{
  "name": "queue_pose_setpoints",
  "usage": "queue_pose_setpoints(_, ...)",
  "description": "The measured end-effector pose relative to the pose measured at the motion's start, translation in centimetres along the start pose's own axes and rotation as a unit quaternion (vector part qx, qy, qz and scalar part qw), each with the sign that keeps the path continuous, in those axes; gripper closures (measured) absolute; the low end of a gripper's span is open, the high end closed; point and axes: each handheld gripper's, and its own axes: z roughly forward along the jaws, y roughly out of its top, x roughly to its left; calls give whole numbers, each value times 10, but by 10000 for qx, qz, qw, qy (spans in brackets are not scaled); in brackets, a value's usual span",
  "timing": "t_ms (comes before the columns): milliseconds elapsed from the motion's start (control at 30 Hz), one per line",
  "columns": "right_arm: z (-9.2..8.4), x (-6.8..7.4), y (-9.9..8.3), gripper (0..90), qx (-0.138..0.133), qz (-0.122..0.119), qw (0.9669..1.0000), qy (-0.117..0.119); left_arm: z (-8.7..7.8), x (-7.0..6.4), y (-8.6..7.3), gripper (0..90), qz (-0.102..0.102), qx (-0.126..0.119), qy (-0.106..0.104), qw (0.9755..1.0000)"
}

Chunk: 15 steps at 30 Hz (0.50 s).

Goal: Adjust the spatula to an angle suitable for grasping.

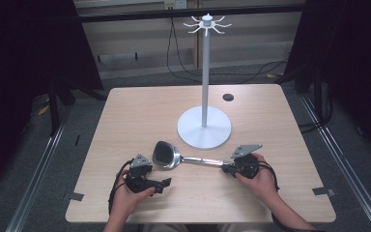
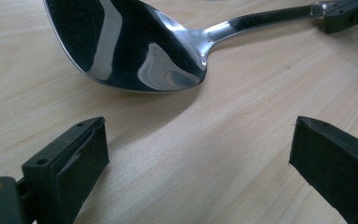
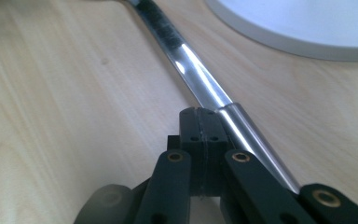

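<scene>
- A shiny steel ladle (image 1: pixel 188 159) was seen lying flat on the pale wooden table (image 1: pixel 125 121), near the middle of its near edge. Its bowl was turned toward the left gripper (image 1: pixel 164 184) and its handle end lay at the right gripper (image 1: pixel 228 168).
- In the right gripper view, the right gripper (image 3: pixel 201 126) was seen with its jaws pressed together on nothing. The ladle handle (image 3: pixel 205 88) ran just beside them and appeared to touch the outer side of one jaw.
- A missed grasp was judged the chief risk. If a lift were tried with the jaws like this, the handle would be left on the table or merely nudged.
- The round, polished handle could be rolled or pushed sideways by the closed jaws, so that the bowl would be swung out of line.
- In the left gripper view, the left gripper (image 2: pixel 198 154) was seen with its jaws spread wide and empty, and the ladle bowl (image 2: pixel 130 46) lay just ahead of them. A careless advance could knock the bowl away.
- The white metal stand (image 1: pixel 204 128) with hooks on top (image 1: pixel 206 23) stood just behind the handle. Its round base could be struck if the ladle were dragged toward the far edge.
</scene>
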Motion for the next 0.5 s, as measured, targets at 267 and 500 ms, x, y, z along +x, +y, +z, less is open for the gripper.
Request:
queue_pose_setpoints(267, -2, -21, -3, 900, -247, 312, 9988, -300, 0, 0, -3, 45, -4, 23, 19, 10000)
queue_pose_setpoints(500, -4, -34, -4, 900, -443, 462, 9958, -651, -2, 0, -5, 44, -32, 38, 37, 10000)
